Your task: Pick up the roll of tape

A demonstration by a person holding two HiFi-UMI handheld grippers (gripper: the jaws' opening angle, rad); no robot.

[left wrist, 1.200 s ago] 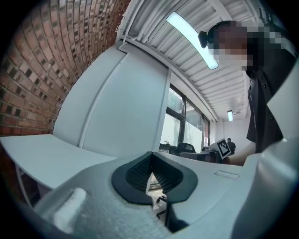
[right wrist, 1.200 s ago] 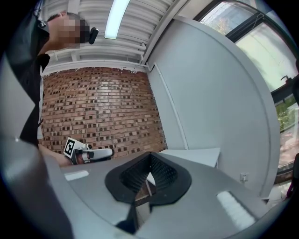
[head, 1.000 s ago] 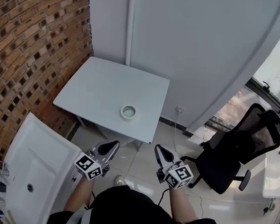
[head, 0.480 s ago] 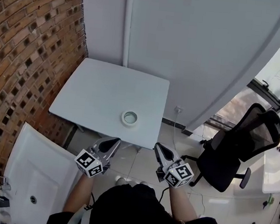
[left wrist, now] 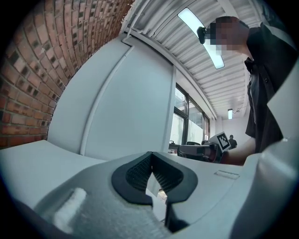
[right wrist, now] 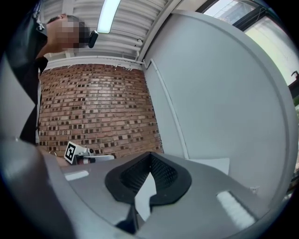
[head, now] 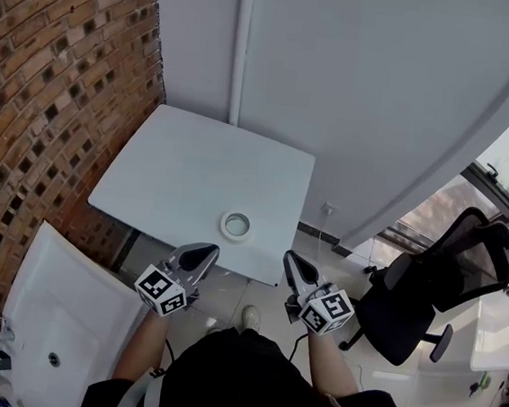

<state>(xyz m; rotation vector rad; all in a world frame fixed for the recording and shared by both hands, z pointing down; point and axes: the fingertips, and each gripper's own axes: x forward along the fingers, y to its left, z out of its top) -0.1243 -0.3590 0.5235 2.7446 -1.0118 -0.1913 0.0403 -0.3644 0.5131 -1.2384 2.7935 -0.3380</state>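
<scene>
Risk of a shove, not a grasp

On the table (head: 195, 169), the roll of tape (head: 236, 225) lies flat near the front edge, ahead of both jaw tips and between them. Both the left gripper (head: 198, 254) and right gripper (head: 295, 264) have jaws pressed together, empty. Arriving closed, I reckon, they'd push the roll along or off that edge.

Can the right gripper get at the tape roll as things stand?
Probably yes: the tape roll lies alone near the table edge, nothing between it and the right gripper, though its shut jaws must open first.
</scene>
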